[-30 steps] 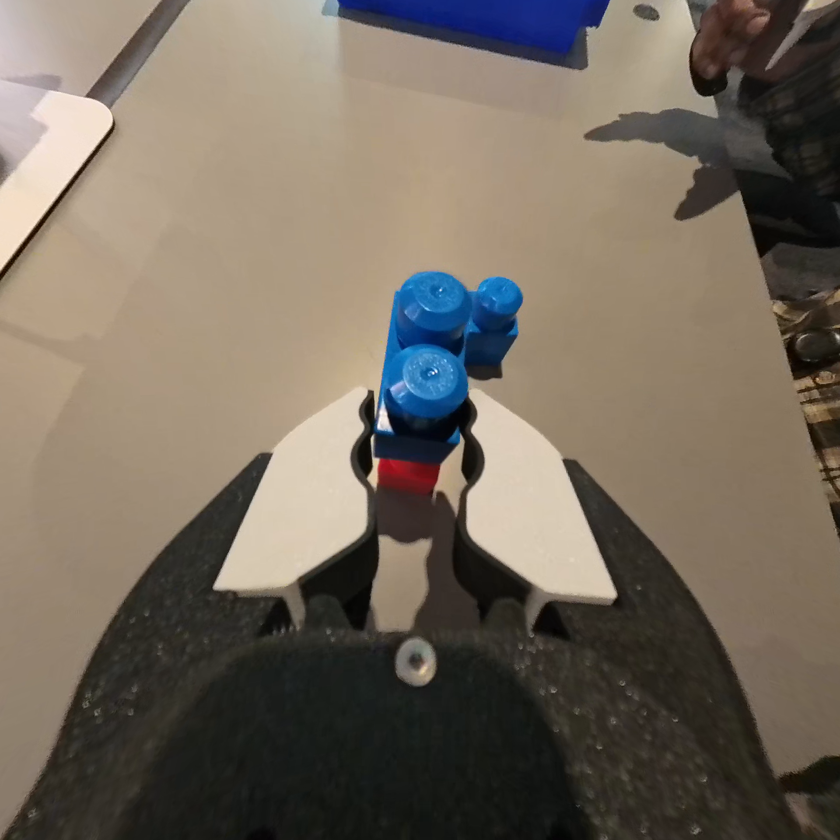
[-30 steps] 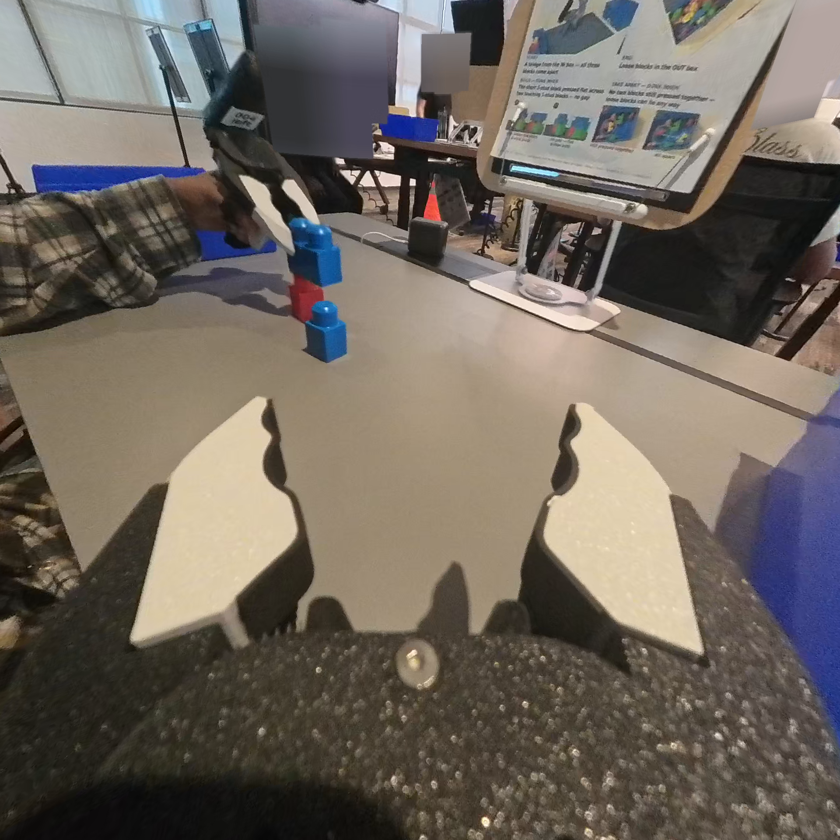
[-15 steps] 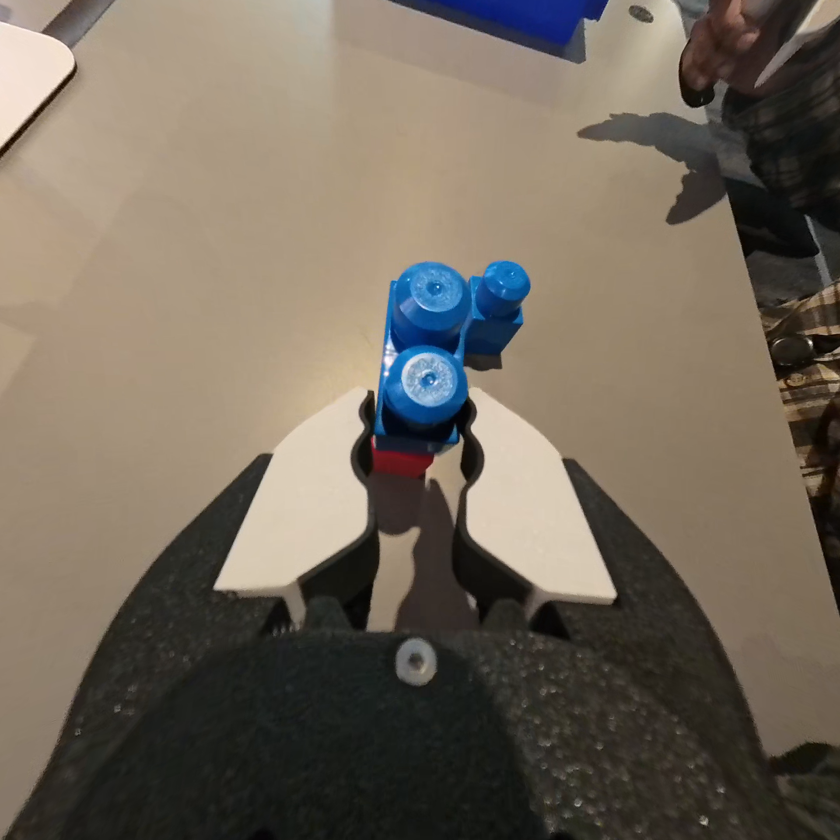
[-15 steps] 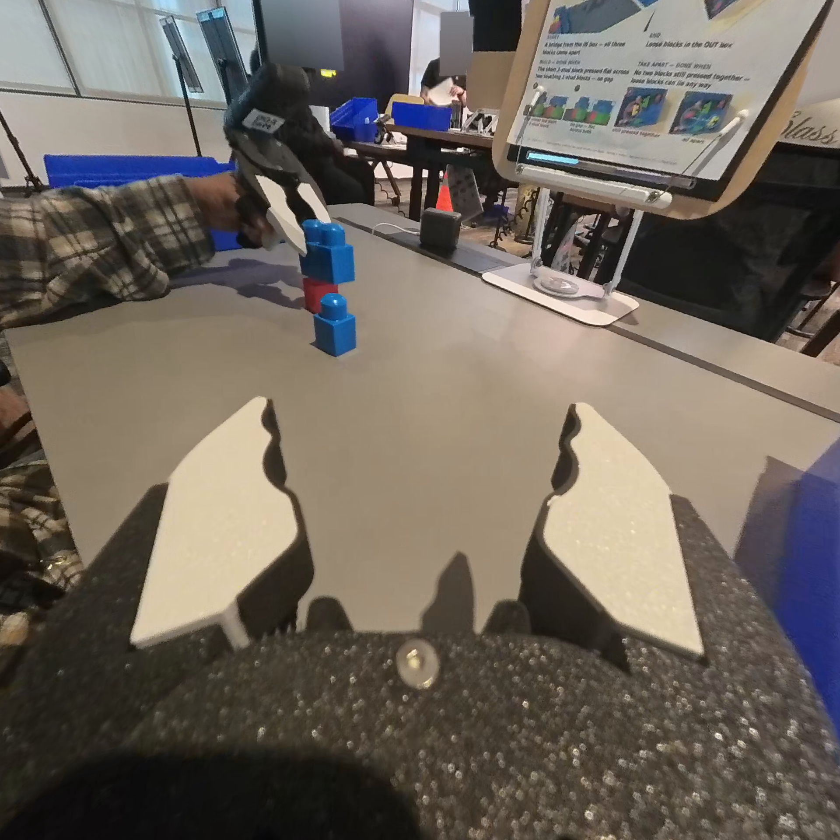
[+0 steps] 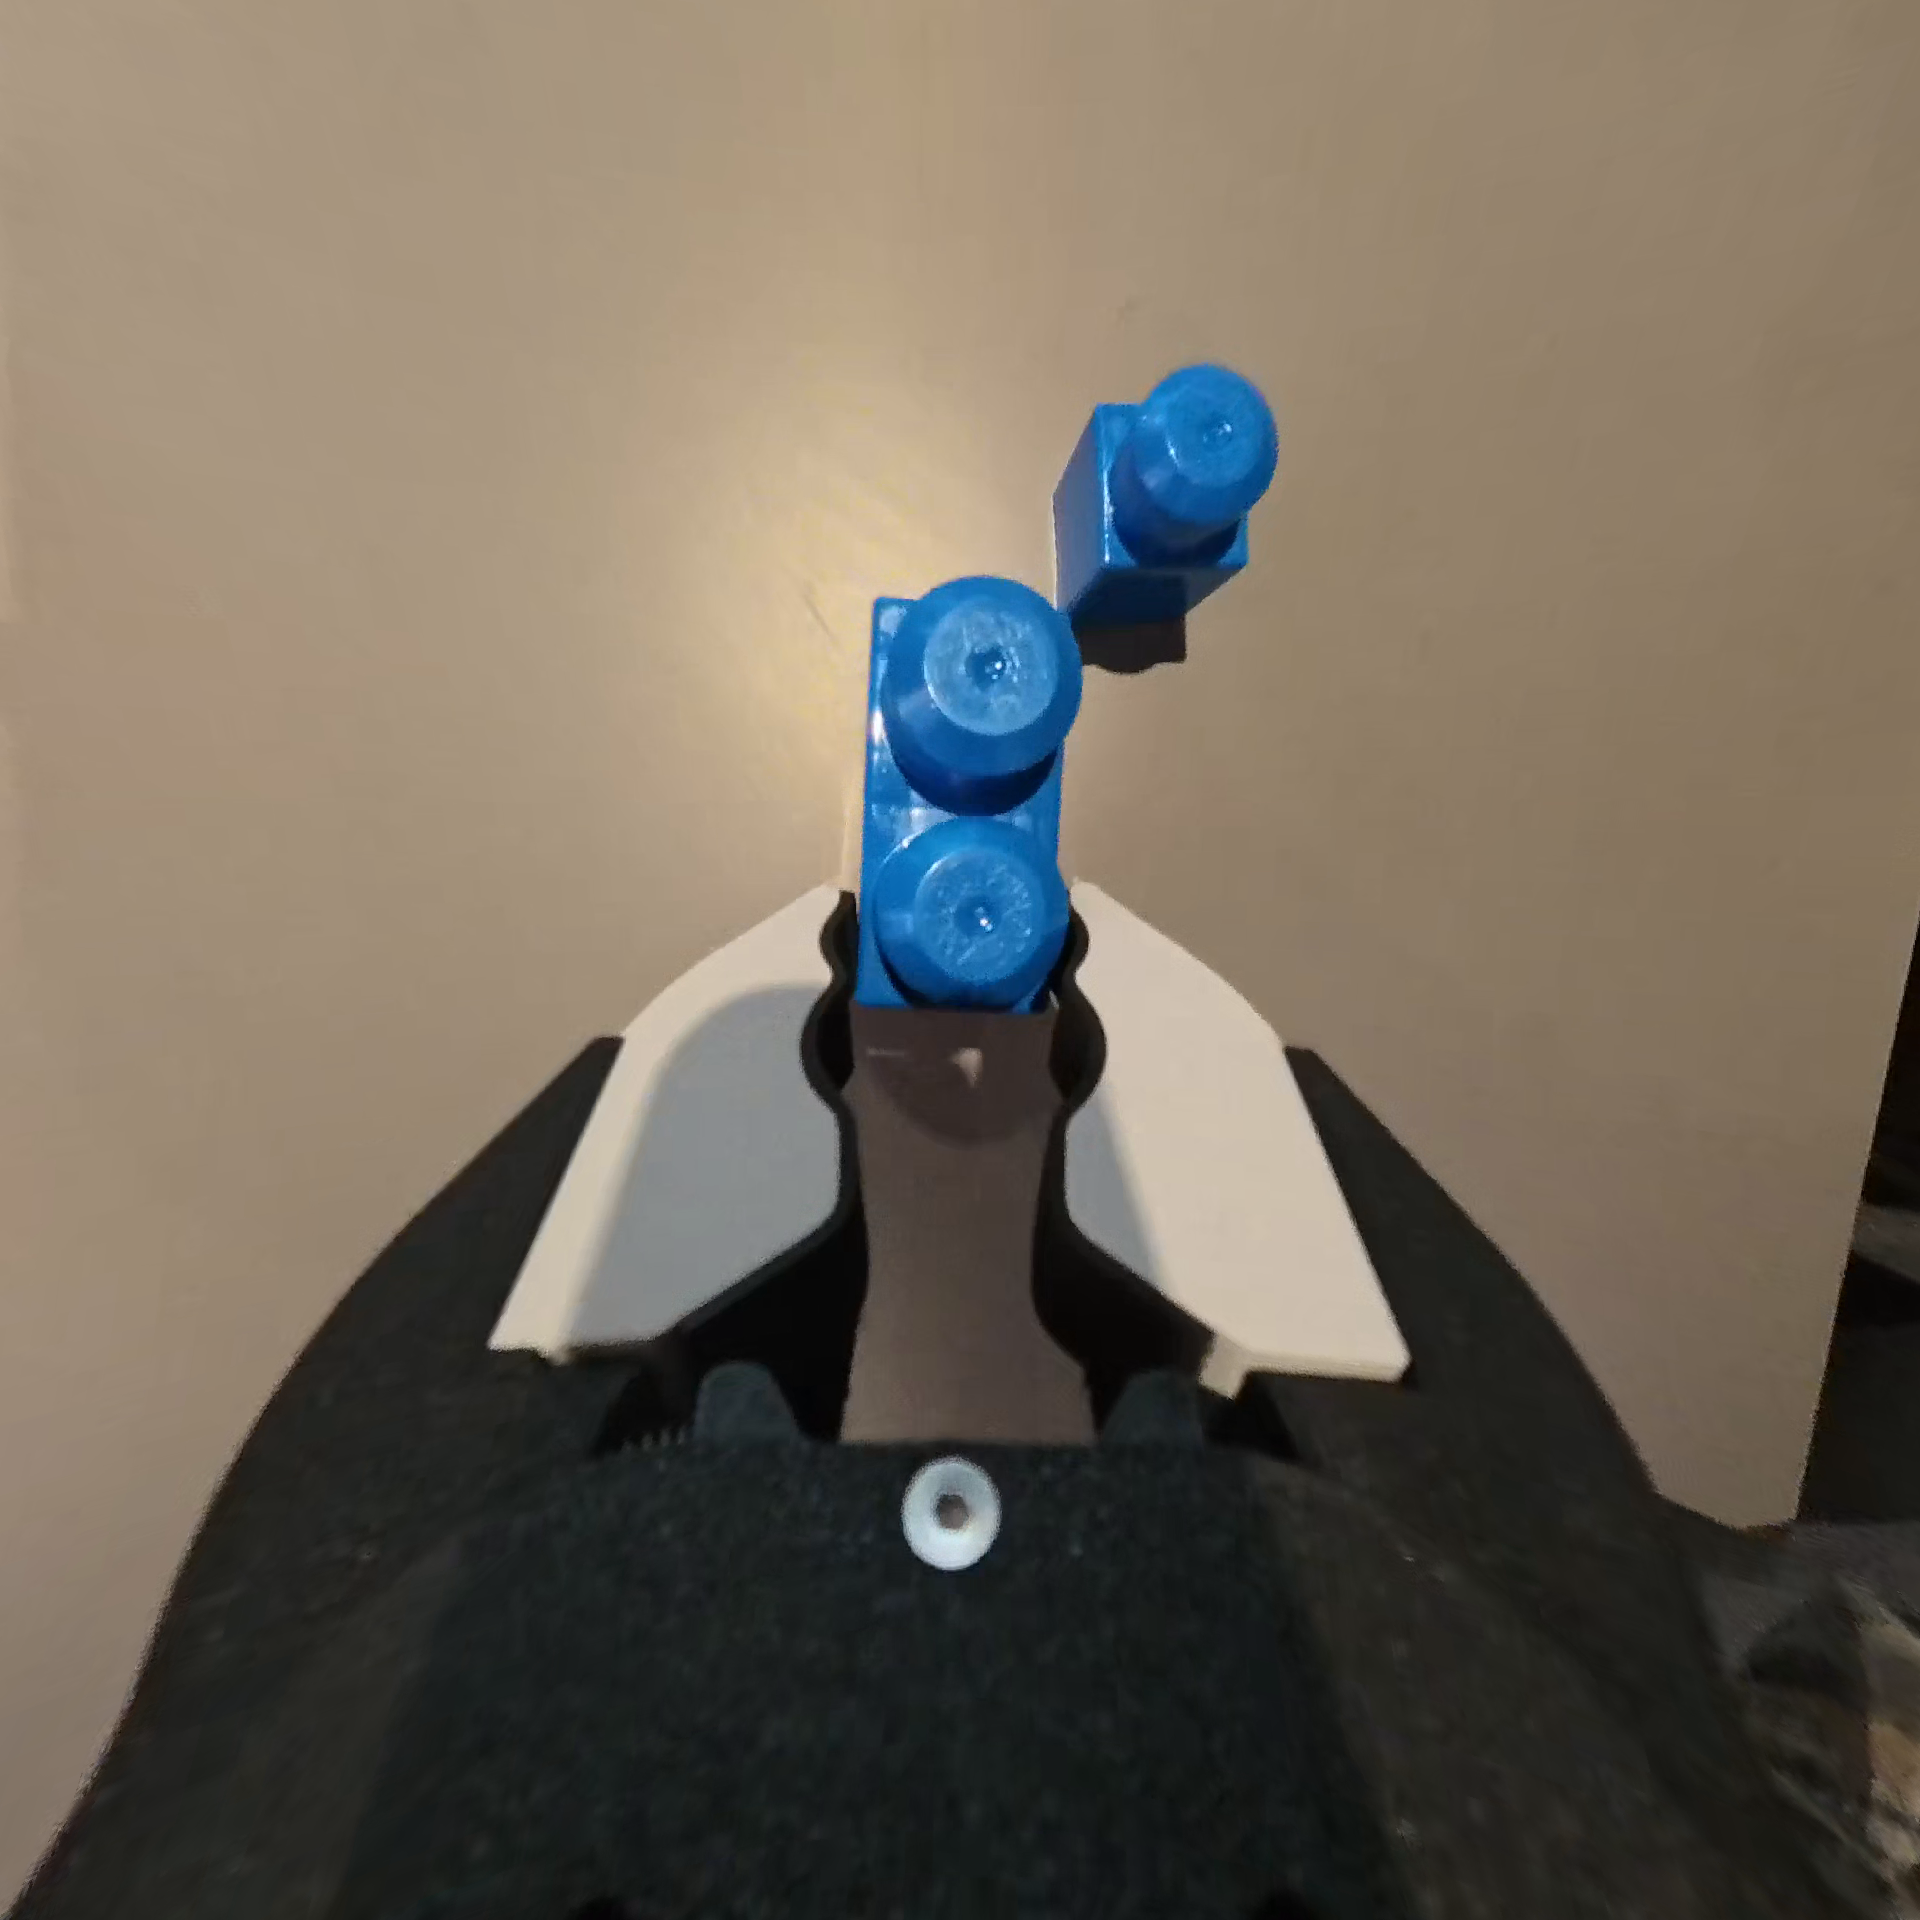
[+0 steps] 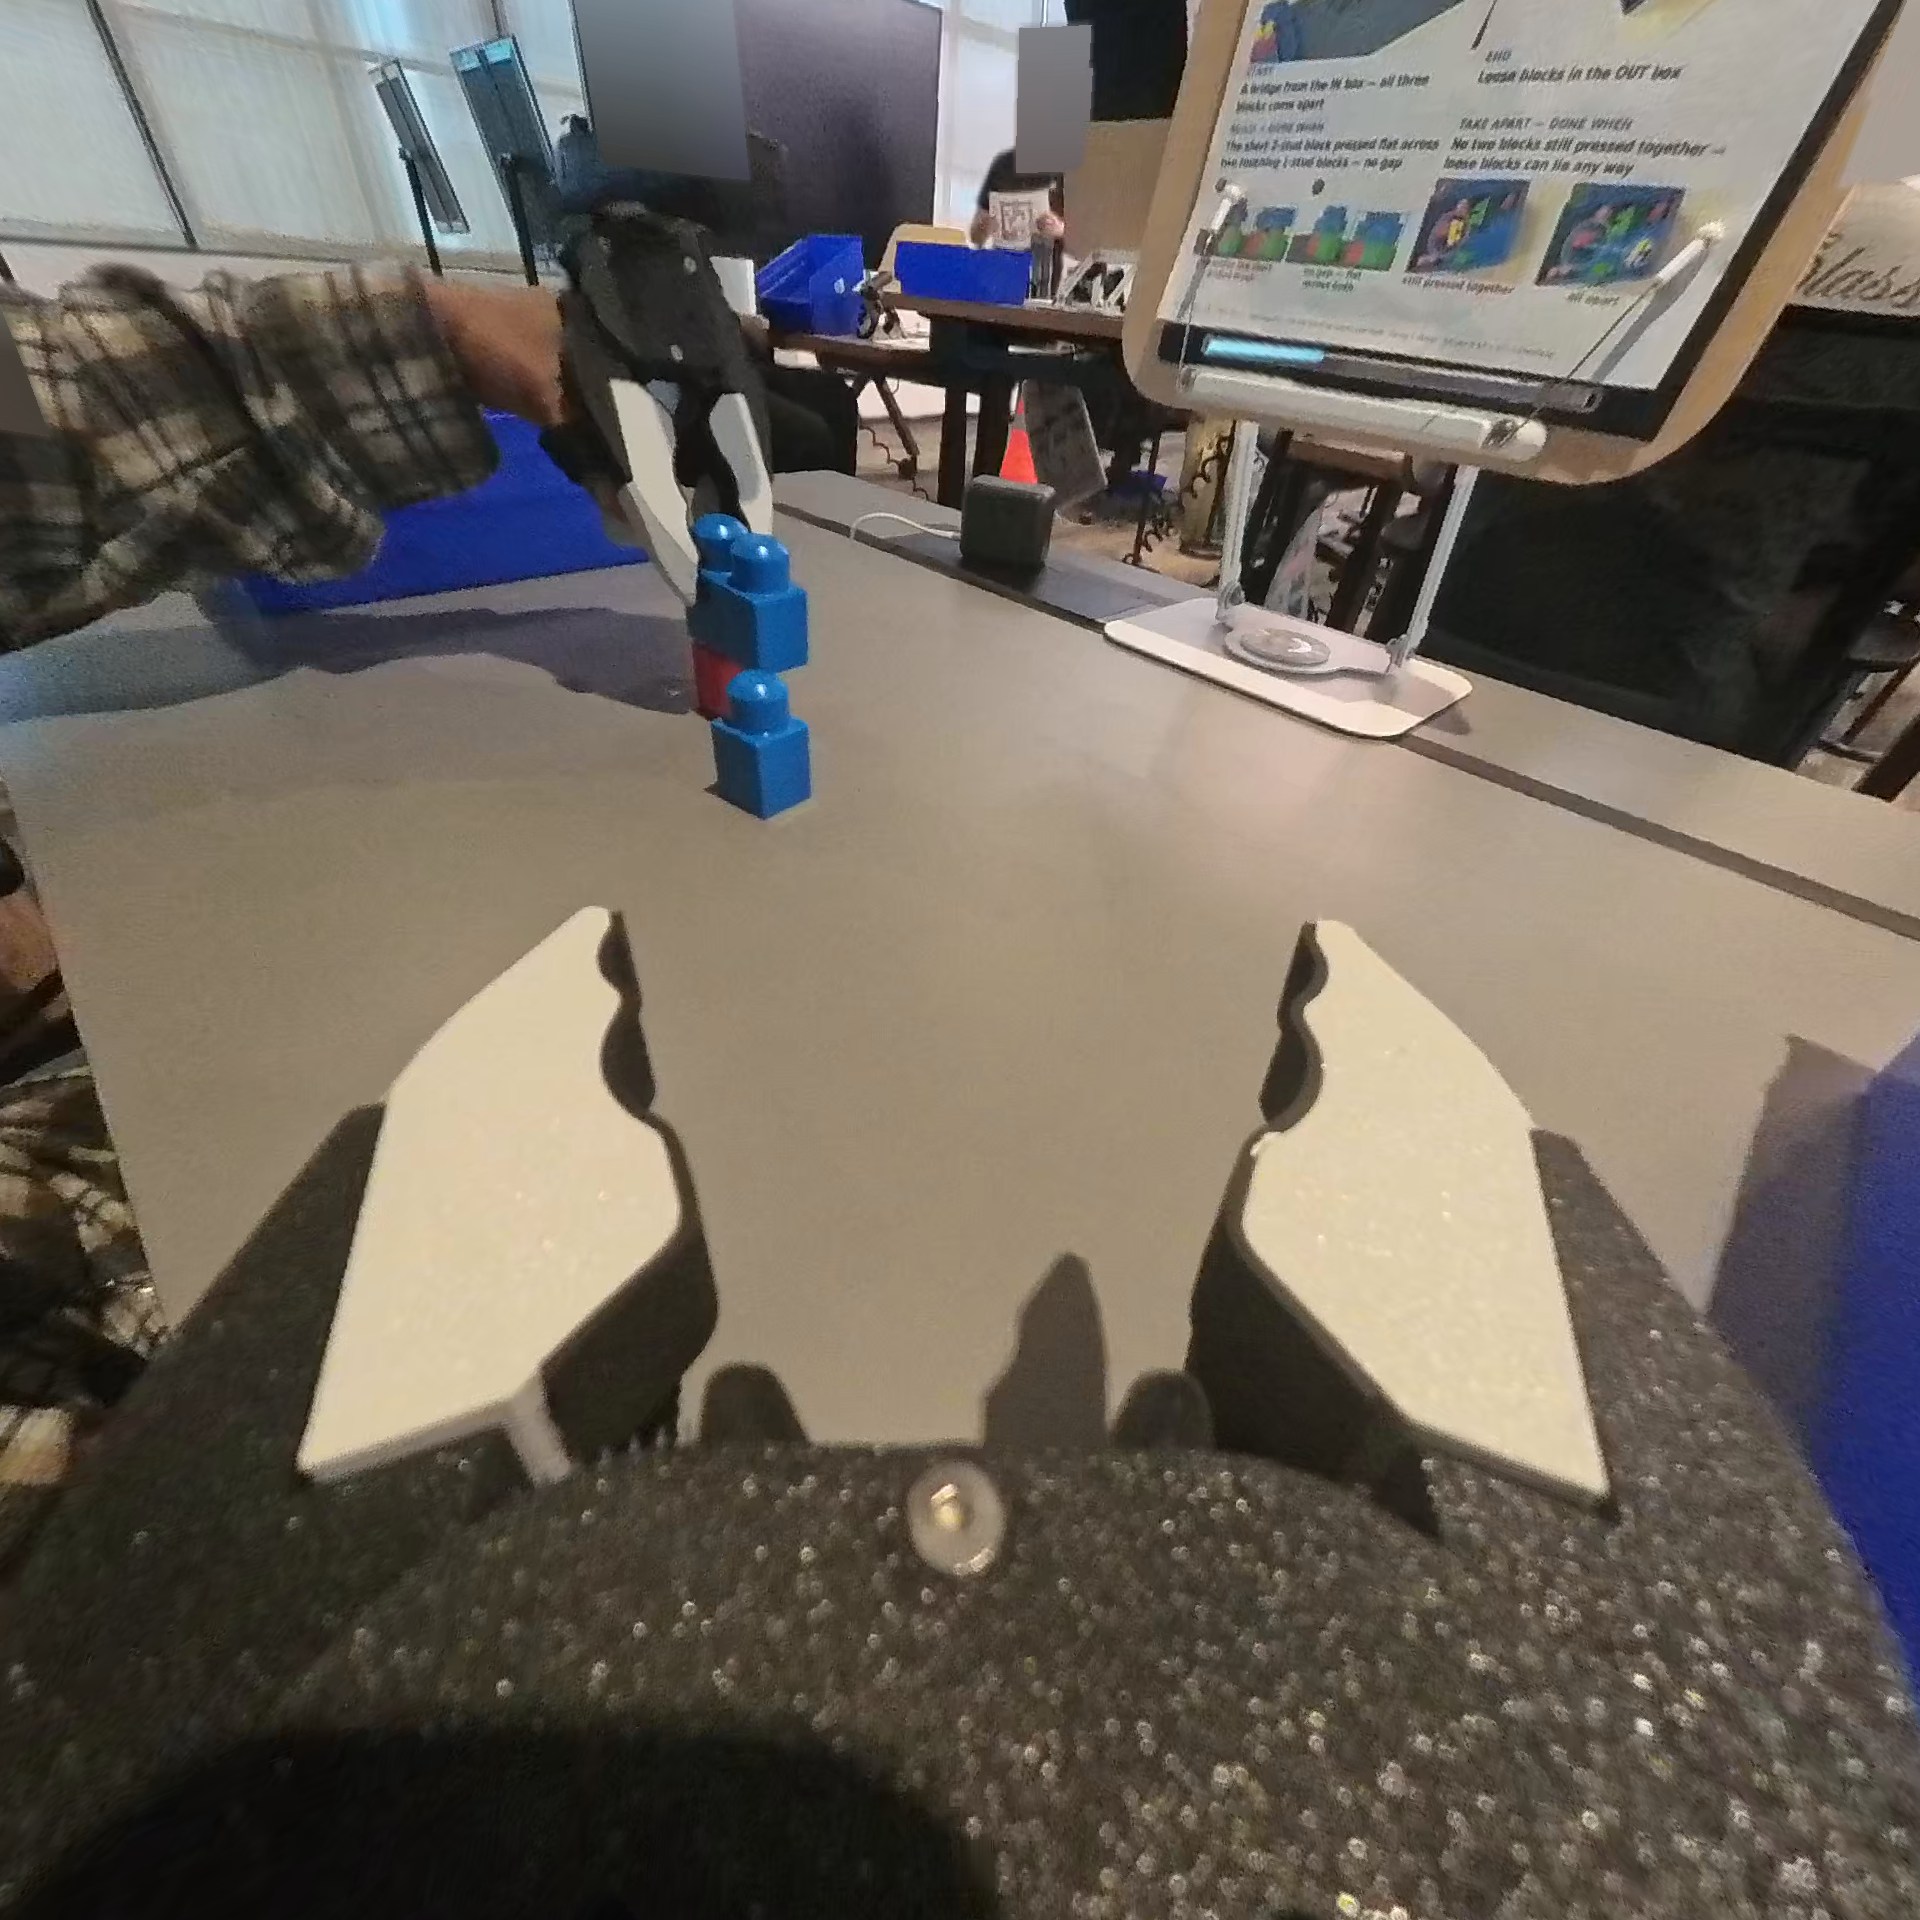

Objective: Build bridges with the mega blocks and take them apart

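Left gripper (image 5: 961, 940) clamps two-stud block (image 5: 961, 800) | right gripper (image 6: 961, 1039) gapes, empty | I should lift straight, steadying red block (image 6: 712, 681).

Your left tool (image 5: 961, 935) clamps the blue 2-stud block (image 5: 961, 790). A blue 1-stud block (image 5: 1164, 499) stands just beyond on the counter (image 5: 416, 520).

Two-stud blue block (image 5: 961, 821) atop red block (image 6: 713, 677), single-stud blue block (image 5: 1164, 499) upright just beside on table

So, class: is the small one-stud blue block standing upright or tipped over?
Upright: the one-stud blue block rests flat on the table, stud pointing up.
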`<state>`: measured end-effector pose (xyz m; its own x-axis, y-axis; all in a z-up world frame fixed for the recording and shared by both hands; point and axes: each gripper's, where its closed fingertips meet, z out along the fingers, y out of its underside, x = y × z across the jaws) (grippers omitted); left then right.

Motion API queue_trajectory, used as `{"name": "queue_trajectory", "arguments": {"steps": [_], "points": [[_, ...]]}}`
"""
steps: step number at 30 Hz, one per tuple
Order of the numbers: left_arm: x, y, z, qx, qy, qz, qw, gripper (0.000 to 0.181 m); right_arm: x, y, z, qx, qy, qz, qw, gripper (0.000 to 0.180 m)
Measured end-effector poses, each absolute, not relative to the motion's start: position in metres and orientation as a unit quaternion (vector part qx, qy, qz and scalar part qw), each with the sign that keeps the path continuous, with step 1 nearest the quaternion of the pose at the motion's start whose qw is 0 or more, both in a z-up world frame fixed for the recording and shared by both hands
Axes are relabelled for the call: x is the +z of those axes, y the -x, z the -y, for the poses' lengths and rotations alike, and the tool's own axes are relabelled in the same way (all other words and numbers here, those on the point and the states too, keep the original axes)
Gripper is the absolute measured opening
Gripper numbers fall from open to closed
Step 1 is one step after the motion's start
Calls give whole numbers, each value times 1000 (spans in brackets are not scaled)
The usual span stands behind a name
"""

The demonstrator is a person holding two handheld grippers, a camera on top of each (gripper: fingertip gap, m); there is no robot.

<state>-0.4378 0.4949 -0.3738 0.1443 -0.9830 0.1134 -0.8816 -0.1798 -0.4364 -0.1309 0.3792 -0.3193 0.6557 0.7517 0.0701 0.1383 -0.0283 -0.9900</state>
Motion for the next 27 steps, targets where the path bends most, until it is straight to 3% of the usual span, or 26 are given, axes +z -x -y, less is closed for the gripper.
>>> {"name": "queue_trajectory", "arguments": {"steps": [11,19,27], "points": [[-376,437,-496,-183,744,-635,103,36,-325,135,-381,260,671,329,611,116],[-368,433,-500,-231,742,-600,191,37,-316,144,-382,264,661,344,612,117],[-353,438,-502,-350,704,-515,341,66,-317,140,-378,268,659,335,617,117]]}}
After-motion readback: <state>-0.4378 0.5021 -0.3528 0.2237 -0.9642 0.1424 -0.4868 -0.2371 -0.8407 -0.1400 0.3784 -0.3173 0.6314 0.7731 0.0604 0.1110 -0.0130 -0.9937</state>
